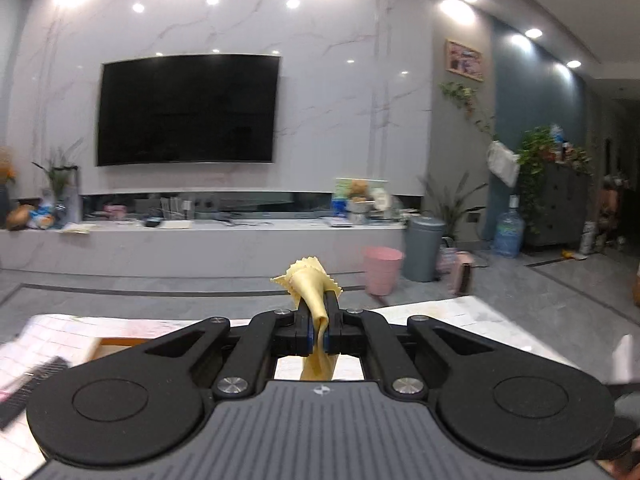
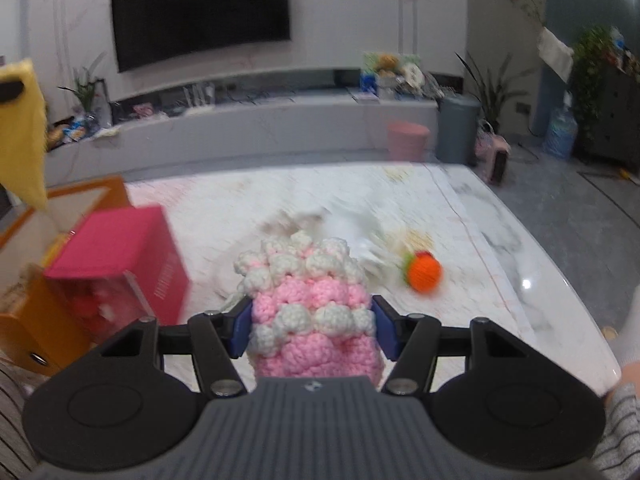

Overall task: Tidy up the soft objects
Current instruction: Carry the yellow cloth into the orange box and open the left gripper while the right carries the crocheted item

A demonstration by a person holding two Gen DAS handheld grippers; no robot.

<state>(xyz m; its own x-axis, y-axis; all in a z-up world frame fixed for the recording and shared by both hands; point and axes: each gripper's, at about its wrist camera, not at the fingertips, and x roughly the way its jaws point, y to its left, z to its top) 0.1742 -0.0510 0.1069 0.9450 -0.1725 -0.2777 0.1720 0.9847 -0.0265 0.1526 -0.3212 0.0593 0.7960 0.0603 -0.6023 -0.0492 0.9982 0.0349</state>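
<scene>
Left claw [image 1: 319, 322] is closed on a yellow cloth [image 1: 310, 280]; right claw [image 2: 314, 330] grips a pink crochet toy [image 2: 310, 312]. Both are held above the surface [image 2: 500, 240], prob. to carry to the boxes [image 2: 116, 256].

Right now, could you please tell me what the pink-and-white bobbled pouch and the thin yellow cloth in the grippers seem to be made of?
Pink-and-white bobbled pouch: crocheted yarn, matte and soft; looped stitches and raised white bobbles show clearly. Thin yellow cloth: probably a smooth microfibre or similar wiping fabric, matte; it has a zigzag pinked edge and bunches limply where the left gripper pinches it. The exact fibre of either cannot be told.
</scene>
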